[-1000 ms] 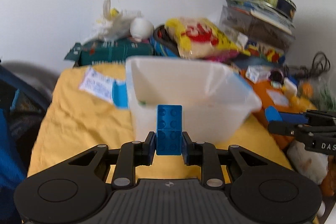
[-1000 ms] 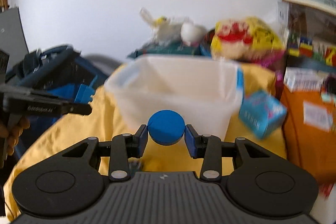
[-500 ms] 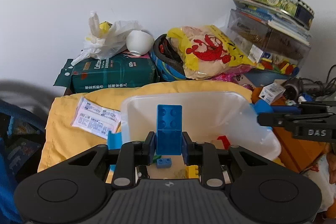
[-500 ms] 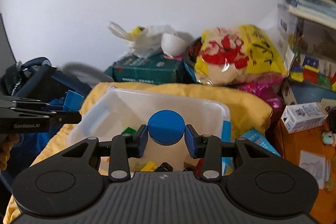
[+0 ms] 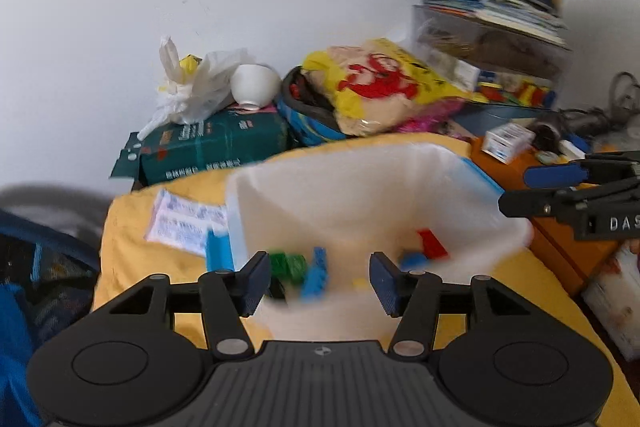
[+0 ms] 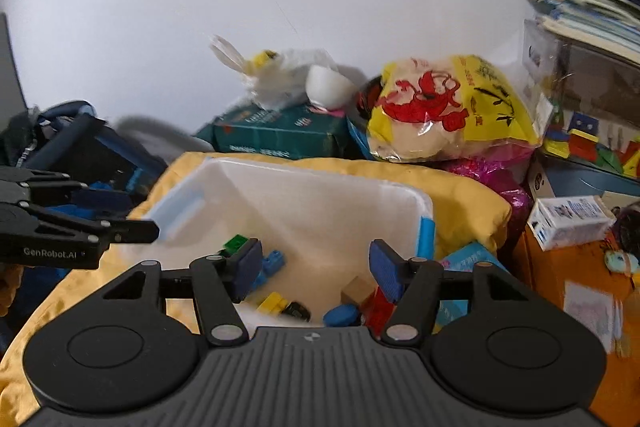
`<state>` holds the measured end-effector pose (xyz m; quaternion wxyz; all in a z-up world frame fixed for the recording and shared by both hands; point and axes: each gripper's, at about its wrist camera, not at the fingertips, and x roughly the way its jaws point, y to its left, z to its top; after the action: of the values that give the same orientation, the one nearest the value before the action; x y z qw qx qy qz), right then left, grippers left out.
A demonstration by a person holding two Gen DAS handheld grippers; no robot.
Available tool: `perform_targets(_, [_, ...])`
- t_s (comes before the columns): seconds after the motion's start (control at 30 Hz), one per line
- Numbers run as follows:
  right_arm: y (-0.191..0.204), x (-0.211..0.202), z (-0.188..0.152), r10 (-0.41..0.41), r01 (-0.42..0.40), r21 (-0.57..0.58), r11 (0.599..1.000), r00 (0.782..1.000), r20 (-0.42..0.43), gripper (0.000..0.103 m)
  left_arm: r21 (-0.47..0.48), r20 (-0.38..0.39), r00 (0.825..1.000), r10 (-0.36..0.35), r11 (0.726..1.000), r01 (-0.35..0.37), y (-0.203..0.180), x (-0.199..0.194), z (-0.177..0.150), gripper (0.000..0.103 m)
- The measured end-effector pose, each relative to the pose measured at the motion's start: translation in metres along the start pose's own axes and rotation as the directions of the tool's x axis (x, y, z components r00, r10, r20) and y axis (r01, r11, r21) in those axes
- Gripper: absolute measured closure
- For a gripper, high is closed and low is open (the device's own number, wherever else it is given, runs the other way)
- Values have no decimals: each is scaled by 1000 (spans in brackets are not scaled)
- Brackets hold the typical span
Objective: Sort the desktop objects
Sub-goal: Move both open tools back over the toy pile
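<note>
Both tongs gape wide with nothing between their pads. The left tongs [image 5: 318, 279] sit low in their frame over the near rim of the white plastic bin [image 5: 460, 183], and the right tongs [image 6: 316, 267] hang over the same bin [image 6: 404, 197] from the other side, presumably because this is where sorted pieces go.

The toy bricks lie in the bin: in the left view a blue brick [image 5: 316, 277] and a green brick [image 5: 288, 265] show blurred at centre. The right view is sharper and adds a blue disc [image 6: 340, 315], a yellow brick [image 6: 272, 303] and a wooden cube [image 6: 358, 289] at lower centre. Only the left view shows the paper packet [image 5: 186, 223] on the yellow cloth [image 5: 132, 227], left of the bin.
</note>
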<state>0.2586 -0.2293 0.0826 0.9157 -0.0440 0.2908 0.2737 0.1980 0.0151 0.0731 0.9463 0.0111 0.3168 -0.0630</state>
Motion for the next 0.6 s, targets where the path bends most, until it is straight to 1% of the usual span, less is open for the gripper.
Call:
perform_targets(0.07, [1, -14, -20, 10, -10, 1, 1000, 1000, 3, 39, -11, -11, 1000, -29, 1000, 29, -8, -16, -29, 45])
perform_targets(0.1, [3, -19, -35, 5, -5, -10, 1000, 1000, -10, 39, -26, -20, 999, -36, 999, 35, -13, -22, -44, 44])
perform_targets(0.17, [5, -25, -64, -7, 6, -23, 1000, 999, -48, 38, -35, -65, 995, -70, 997, 68, -26, -28, -76, 44])
perform_targets(0.23, [7, -25, -93, -19, 17, -21, 1000, 994, -107, 38, -40, -126, 986, -106, 994, 102, -42, -29, -108, 44])
perform_targets(0.3, [7, -24, -117, -33, 32, -9, 999, 987, -160, 38, -57, -186, 974, -128, 991, 119, -53, -25, -130, 44])
perform_targets(0.4, [7, -26, -139, -31, 39, 36, 999, 978, -208, 39, -109, -227, 963, -146, 986, 124, -63, -18, -148, 44])
perform_targets(0.53, [11, -30, -150, -28, 34, 21, 999, 974, -225, 38, -90, -244, 959, -145, 988, 127, -76, -7, -151, 44])
perform_targets(0.57, [12, -29, -150, -31, 35, 11, 999, 974, -226, 38, -86, -247, 957, -150, 987, 133, -78, -4, -153, 45])
perform_targets(0.6, [14, -29, -151, -36, 38, 4, 999, 973, -227, 38, -80, -253, 954, -161, 986, 146, -78, -1, -155, 49])
